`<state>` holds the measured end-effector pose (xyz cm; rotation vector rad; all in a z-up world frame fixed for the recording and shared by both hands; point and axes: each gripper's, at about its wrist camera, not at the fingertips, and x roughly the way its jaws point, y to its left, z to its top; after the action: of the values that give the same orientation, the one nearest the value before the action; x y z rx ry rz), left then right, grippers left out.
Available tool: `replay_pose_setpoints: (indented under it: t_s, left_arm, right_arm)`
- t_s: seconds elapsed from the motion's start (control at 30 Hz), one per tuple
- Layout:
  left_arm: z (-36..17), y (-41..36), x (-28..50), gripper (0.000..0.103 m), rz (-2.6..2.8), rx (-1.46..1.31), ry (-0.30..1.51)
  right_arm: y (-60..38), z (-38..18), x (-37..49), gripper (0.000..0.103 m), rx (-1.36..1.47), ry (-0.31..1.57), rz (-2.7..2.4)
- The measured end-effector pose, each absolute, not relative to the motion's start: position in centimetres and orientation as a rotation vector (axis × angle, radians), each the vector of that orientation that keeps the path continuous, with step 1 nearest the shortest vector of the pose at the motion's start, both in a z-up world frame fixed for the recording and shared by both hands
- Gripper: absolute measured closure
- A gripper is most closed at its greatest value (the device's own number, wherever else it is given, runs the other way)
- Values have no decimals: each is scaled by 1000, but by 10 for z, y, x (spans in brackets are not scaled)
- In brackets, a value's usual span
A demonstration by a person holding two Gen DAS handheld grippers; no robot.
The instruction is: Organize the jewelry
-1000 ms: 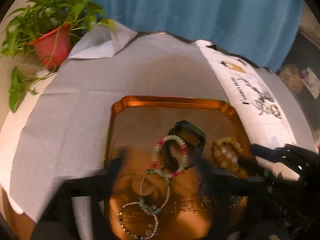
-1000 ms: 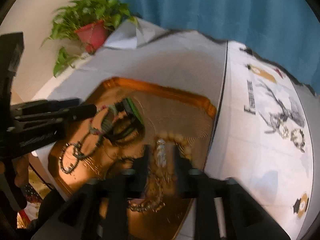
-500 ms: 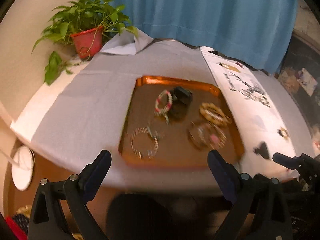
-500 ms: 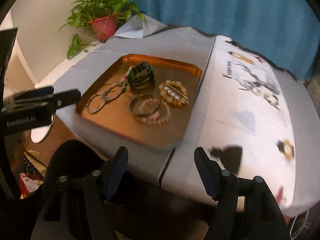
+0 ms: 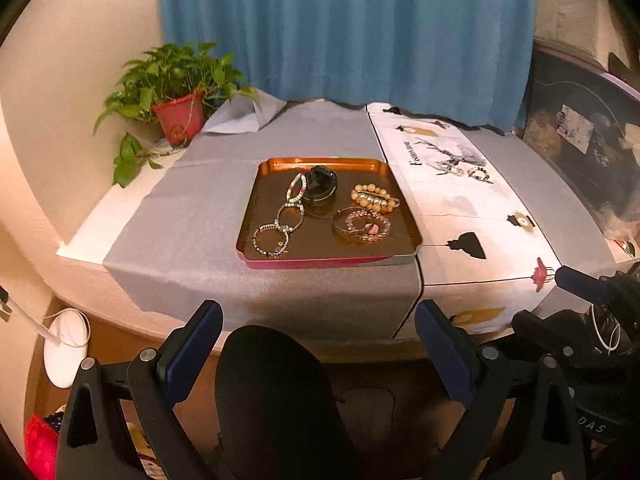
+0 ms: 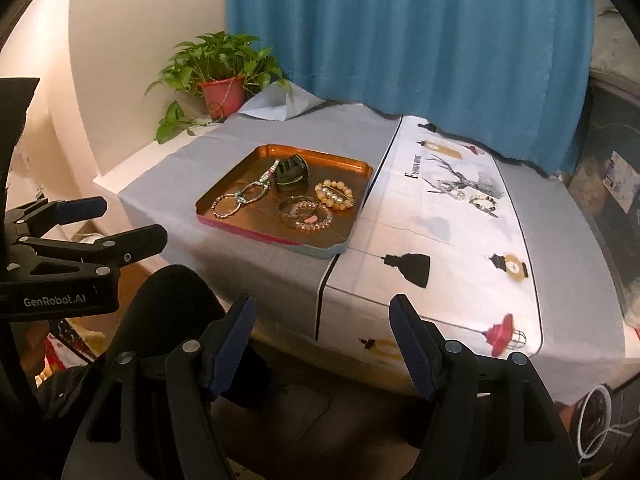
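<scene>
Left wrist view: left gripper (image 5: 318,344) wide, empty; right gripper (image 6: 320,344) likewise (both tilted down, short of tray (image 5: 328,259)).

Left wrist cam: looks fwd and down from off the table's near edge, square-on to the tray (image 5: 256,196). Right wrist cam: same pitch, set further right, so the tray (image 6: 224,184) sits left of centre. Both share tray, plant (image 5: 176,80) (image 6: 222,60), curtain (image 5: 344,28) (image 6: 400,28); both well back.
</scene>
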<state>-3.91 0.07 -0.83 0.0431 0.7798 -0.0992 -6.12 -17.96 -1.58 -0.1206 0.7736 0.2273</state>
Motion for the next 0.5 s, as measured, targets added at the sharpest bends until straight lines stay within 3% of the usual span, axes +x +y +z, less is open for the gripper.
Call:
replay_pose_setpoints:
  t_s: [0.5]
  left_arm:
    - [5,-11,-63,7,-109,74,735]
  right_arm:
    - [-186,-6,-87,32,-101,730,231]
